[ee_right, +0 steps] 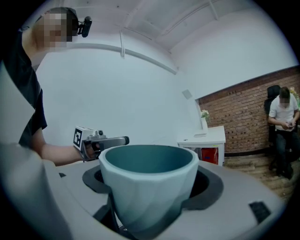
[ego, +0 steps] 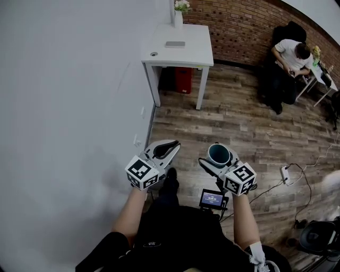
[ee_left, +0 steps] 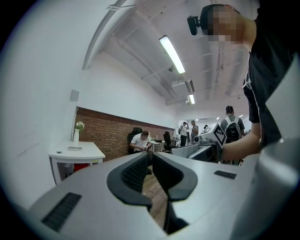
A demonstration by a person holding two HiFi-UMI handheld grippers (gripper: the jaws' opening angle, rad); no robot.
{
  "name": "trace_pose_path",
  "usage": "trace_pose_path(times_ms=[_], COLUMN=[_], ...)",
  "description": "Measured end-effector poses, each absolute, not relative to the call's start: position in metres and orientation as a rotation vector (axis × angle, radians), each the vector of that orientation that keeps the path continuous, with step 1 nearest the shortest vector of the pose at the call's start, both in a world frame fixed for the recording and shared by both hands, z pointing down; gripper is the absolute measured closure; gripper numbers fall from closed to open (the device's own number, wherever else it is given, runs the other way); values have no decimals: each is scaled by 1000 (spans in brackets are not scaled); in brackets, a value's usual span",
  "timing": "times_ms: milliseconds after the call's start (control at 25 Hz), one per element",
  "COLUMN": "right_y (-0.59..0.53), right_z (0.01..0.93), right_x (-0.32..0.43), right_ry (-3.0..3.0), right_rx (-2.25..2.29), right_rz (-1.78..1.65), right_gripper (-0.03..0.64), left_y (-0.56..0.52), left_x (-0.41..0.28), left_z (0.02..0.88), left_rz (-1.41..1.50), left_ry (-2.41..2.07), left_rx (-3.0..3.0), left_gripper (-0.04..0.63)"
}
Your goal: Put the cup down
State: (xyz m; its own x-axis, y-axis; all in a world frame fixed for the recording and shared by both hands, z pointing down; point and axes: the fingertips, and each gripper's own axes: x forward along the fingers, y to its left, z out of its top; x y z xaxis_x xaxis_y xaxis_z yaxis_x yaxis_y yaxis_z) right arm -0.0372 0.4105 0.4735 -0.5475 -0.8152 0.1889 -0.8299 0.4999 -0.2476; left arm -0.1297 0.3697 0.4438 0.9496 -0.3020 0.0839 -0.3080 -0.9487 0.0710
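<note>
A pale teal cup [ego: 219,153] sits upright between the jaws of my right gripper [ego: 217,158], held at waist height above the wooden floor. In the right gripper view the cup [ee_right: 146,194] fills the middle, with the right gripper [ee_right: 152,182] shut on it and the dark pads pressing on both sides of its wall. My left gripper [ego: 171,145] is held level beside it, to the left, with nothing in it. In the left gripper view the left gripper [ee_left: 149,158] has its black pads meeting at the tips. The white table [ego: 180,53] stands well ahead against the wall.
A white vase of flowers [ego: 179,15] and a flat grey object [ego: 175,44] are on the table, with a red bin [ego: 183,79] under it. A person [ego: 291,57] sits at the far right. A power strip [ego: 285,174] with cables lies on the floor to my right. The white wall [ego: 69,106] runs along my left.
</note>
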Motion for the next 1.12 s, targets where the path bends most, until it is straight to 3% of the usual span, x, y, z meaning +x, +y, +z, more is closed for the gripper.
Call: trace_pose_path(times_ms=[1120], right_y=[139], right_z=[466], right_x=[-17], right_ry=[-2596], right_rx=[1590], right_rz=[535], right_gripper=[209], left_y=[94], left_x=[-116], left_z=[434], left_rz=[38], left_ry=[-372], left_rx=[2977], left_gripper=[557])
